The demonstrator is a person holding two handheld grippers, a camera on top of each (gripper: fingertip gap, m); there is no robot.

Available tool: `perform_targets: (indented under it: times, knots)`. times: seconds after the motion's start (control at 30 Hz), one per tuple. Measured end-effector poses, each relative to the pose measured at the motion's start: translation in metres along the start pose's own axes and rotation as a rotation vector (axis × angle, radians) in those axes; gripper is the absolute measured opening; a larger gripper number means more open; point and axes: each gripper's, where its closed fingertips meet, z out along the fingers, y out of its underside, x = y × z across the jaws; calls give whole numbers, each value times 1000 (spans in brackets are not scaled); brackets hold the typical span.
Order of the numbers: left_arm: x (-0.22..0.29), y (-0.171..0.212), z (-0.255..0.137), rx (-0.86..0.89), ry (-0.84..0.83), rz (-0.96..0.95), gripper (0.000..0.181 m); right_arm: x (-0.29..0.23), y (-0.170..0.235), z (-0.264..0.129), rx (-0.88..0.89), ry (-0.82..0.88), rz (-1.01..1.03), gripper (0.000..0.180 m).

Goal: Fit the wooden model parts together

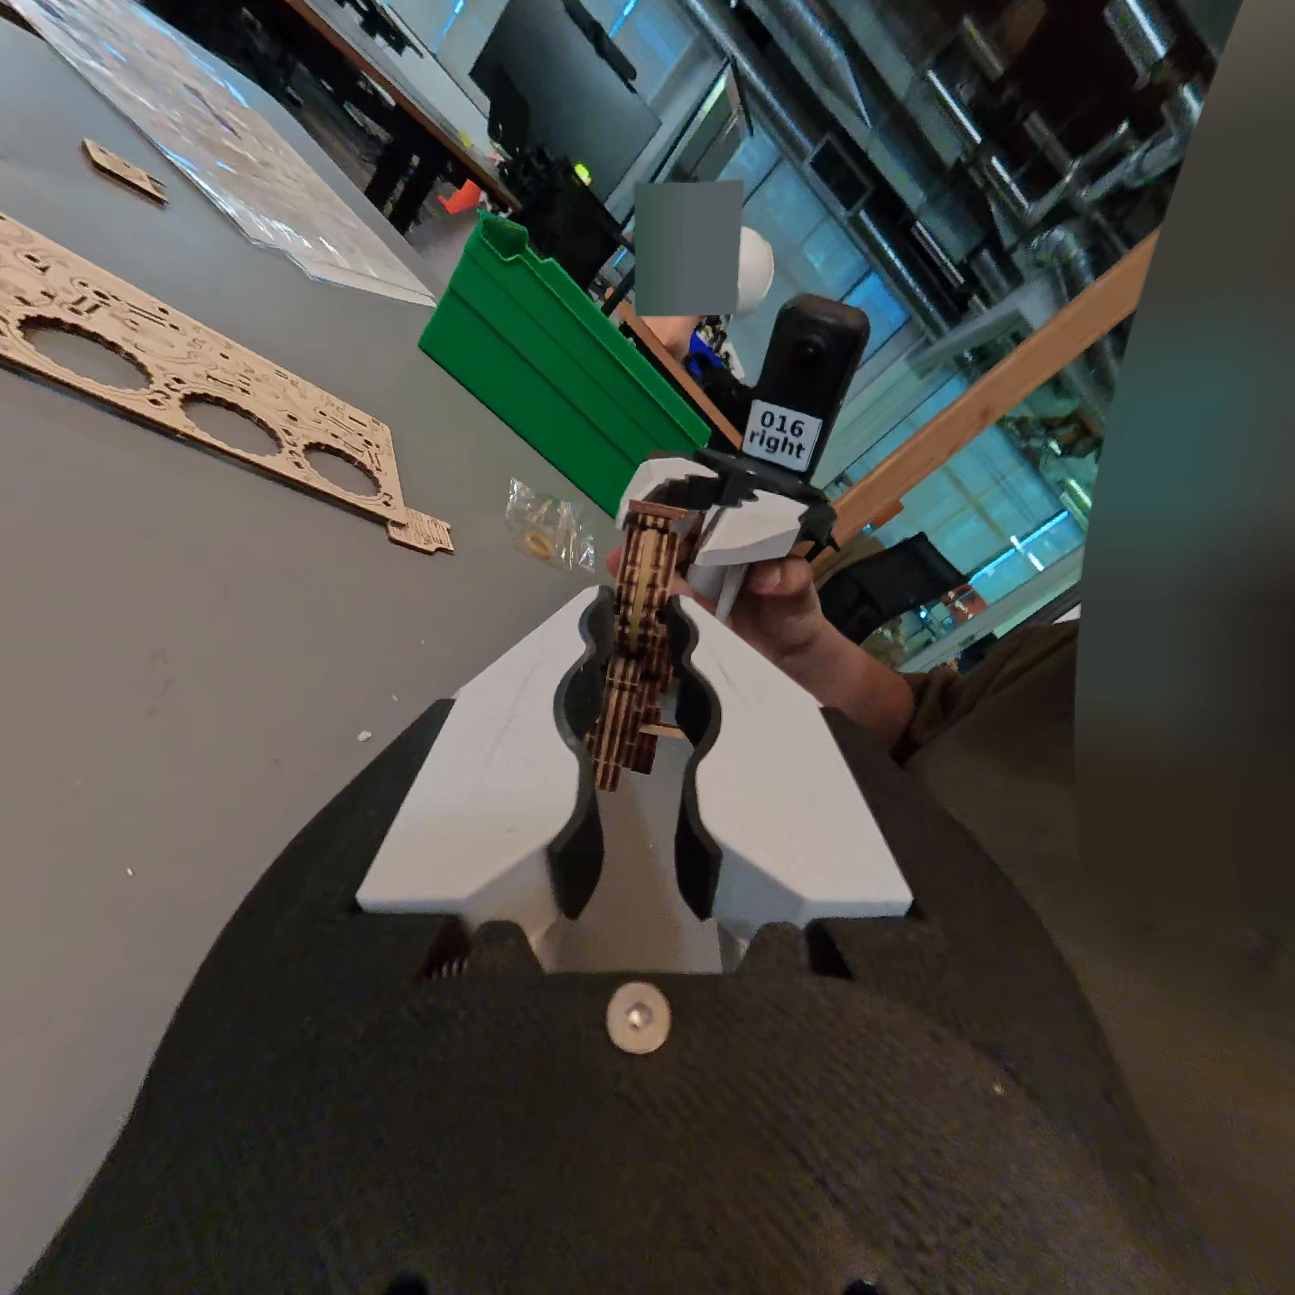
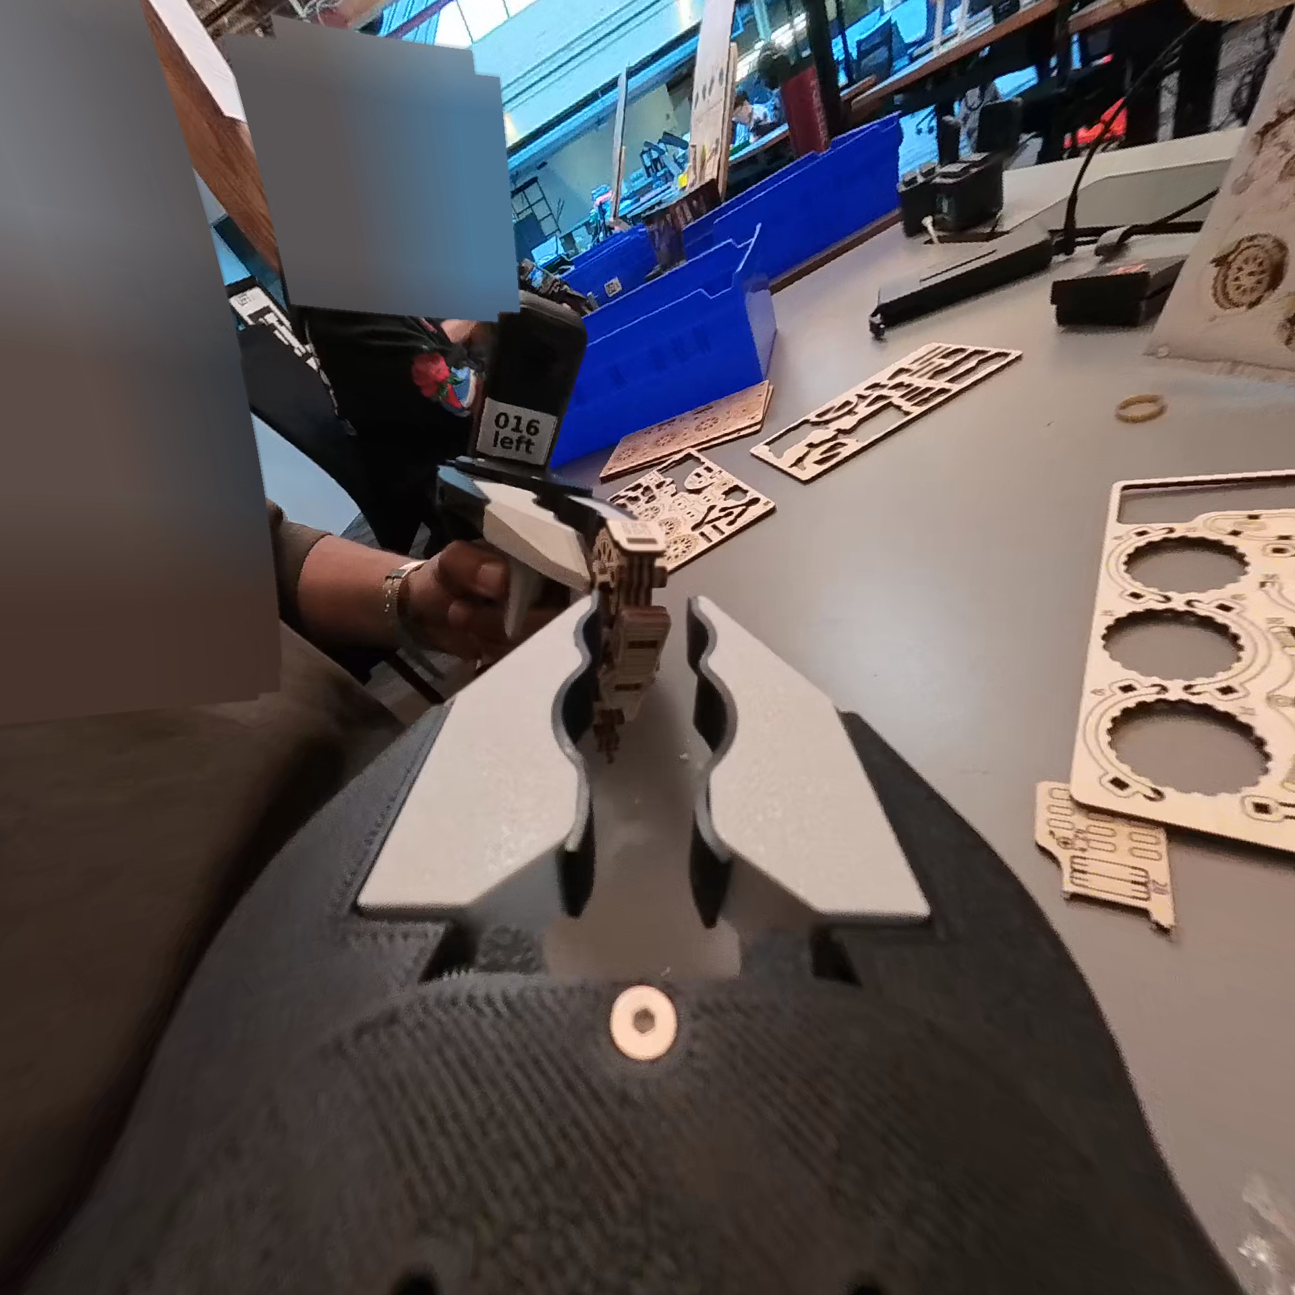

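A small wooden model assembly [image 1: 634, 652] of stacked laser-cut layers is held in the air above the grey table [image 1: 210, 701]. My left gripper [image 1: 636, 610] is shut on it, with both finger pads against its sides. In the right wrist view the same assembly [image 2: 631, 638] stands between the fingers of my right gripper [image 2: 641, 613]. It rests against the left finger and a gap shows to the right finger, so this gripper is open. The left gripper [image 2: 617, 546] shows there clamping the model's far end. The right gripper [image 1: 690, 518] shows in the left wrist view at the model's far end.
A wooden sheet with three round cut-outs [image 2: 1191, 652] lies to the right and also shows in the left wrist view [image 1: 210, 392]. A small wooden part [image 2: 1107, 855] lies beside it, with more punched sheets [image 2: 883, 406] farther back. Blue bins [image 2: 673, 343], a green bin [image 1: 553, 364] and a plastic bag [image 1: 546, 525] are nearby. My left and right fingertips are right by each other.
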Motion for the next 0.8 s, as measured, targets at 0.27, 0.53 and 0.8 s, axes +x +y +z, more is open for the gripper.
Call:
perform_targets:
  times: [0.27, 0.53, 0.8]
  knots:
    - [6, 11, 3, -71, 66, -74, 13, -12, 8, 3, -36, -121, 68, 14]
    - [7, 15, 3, -102, 64, -43, 13, -13, 10, 2, -37, -156, 105, 12]
    - [8, 17, 3, -121, 64, -13, 13, -15, 11, 0, -37, -198, 137, 13]
